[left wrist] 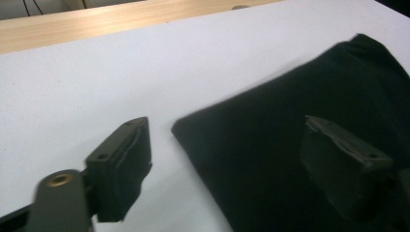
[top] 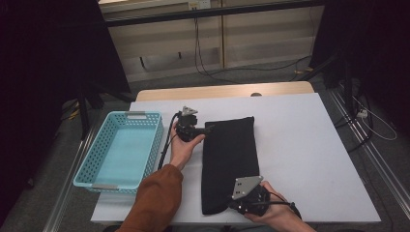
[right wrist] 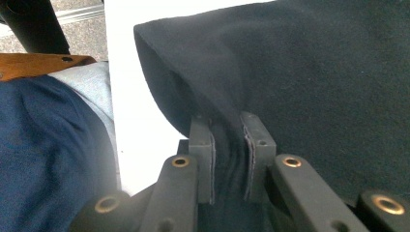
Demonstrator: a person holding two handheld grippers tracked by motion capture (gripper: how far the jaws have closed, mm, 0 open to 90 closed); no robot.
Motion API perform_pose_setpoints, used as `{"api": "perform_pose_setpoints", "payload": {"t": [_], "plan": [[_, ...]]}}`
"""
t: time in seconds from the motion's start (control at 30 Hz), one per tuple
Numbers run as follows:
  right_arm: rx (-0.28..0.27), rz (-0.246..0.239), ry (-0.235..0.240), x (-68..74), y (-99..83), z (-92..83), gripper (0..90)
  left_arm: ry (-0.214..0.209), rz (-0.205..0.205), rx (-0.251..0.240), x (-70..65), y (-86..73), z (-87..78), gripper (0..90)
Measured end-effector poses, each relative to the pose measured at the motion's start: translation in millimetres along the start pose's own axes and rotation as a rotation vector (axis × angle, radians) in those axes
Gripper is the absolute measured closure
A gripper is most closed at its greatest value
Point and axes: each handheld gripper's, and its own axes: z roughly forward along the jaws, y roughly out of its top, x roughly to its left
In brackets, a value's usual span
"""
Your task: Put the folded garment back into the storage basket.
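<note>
I see a white table (top: 309, 145) from above, with a folded black cloth (top: 229, 159) lying near its middle. The cloth is a long strip whose long axis runs from the table's near edge away toward the far side. A pale blue plastic basket (top: 121, 150) sits well apart at the left edge, with nothing in it.

My right gripper (top: 241, 200) is at the cloth's near end. In the right gripper view its jaws are pinched on a bunched fold of the black fabric (right wrist: 227, 145), lifting that edge slightly off the table.

My left gripper (top: 200, 128) is at the cloth's far left corner. In the left gripper view its jaws stand apart and press on nothing: one pad (left wrist: 121, 169) hangs over bare table, the other over the cloth, and the corner (left wrist: 181, 128) lies between them, slightly ahead. The cloth spreads to the right of that gripper.

My judgement is that the next move turns on this corner: the left gripper is the nearer one and needs only a short advance before closing, giving a hold at each end of the strip.
</note>
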Motion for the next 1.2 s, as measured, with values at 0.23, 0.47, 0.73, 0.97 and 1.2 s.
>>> {"api": "perform_pose_setpoints", "payload": {"t": [0.23,0.47,0.73,0.97,1.2], "plan": [[0.001,-0.001,0.001,-0.1,0.1,0.0,78.5,0.006,-0.042,0.031,12.2,5.0,12.0,31.3],[0.001,-0.003,0.001,0.0,0.0,-0.1,78.5,-0.003,-0.049,0.089,11.1,1.7,28.1,32.7],[0.006,-0.013,-0.005,0.8,0.6,0.0,78.4,0.039,-0.058,0.115,14.5,-5.0,37.7,37.3],[0.006,-0.013,-0.006,1.2,0.7,0.0,78.3,0.002,-0.041,0.103,10.0,-6.6,41.1,52.5],[0.003,-0.01,-0.005,0.9,0.3,-0.1,78.1,0.006,-0.035,0.102,3.3,-6.9,42.5,61.0]]}}
